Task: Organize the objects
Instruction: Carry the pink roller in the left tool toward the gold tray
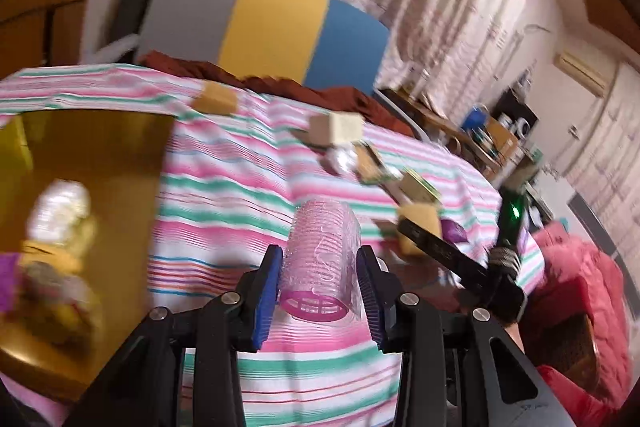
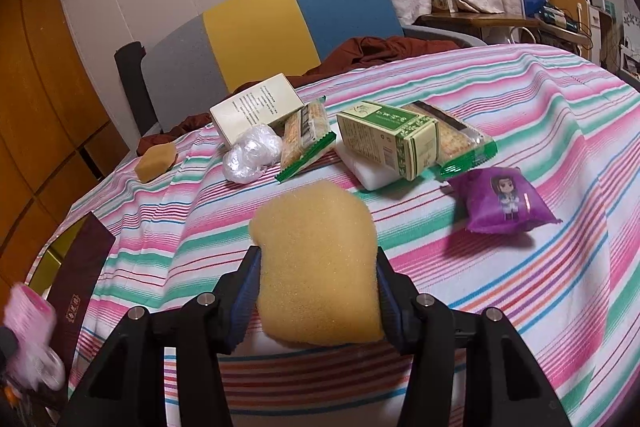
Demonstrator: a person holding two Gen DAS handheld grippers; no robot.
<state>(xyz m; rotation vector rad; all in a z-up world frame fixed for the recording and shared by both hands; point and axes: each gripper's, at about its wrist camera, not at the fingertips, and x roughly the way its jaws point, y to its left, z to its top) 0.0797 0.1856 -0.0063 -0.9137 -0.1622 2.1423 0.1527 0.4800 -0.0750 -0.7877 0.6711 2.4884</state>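
Note:
My left gripper (image 1: 318,291) is shut on a pink hair roller (image 1: 320,263), held above the striped cloth; its blue pads press both sides. At the left stands a gold box (image 1: 120,167) holding several small packets. My right gripper (image 2: 316,299) is shut on a yellow sponge (image 2: 316,263) just over the cloth. The right gripper (image 1: 448,251) with its sponge (image 1: 420,227) also shows in the left wrist view, blurred. The pink roller (image 2: 28,311) appears at the far left of the right wrist view.
On the striped table (image 2: 520,107) lie a cream box (image 2: 256,107), clear plastic balls (image 2: 250,155), two cracker packs (image 2: 306,139), a green box (image 2: 384,139), a purple packet (image 2: 500,205), a brown sponge (image 2: 156,161) and a dark red lid (image 2: 80,283). A colourful chair (image 2: 256,39) stands behind.

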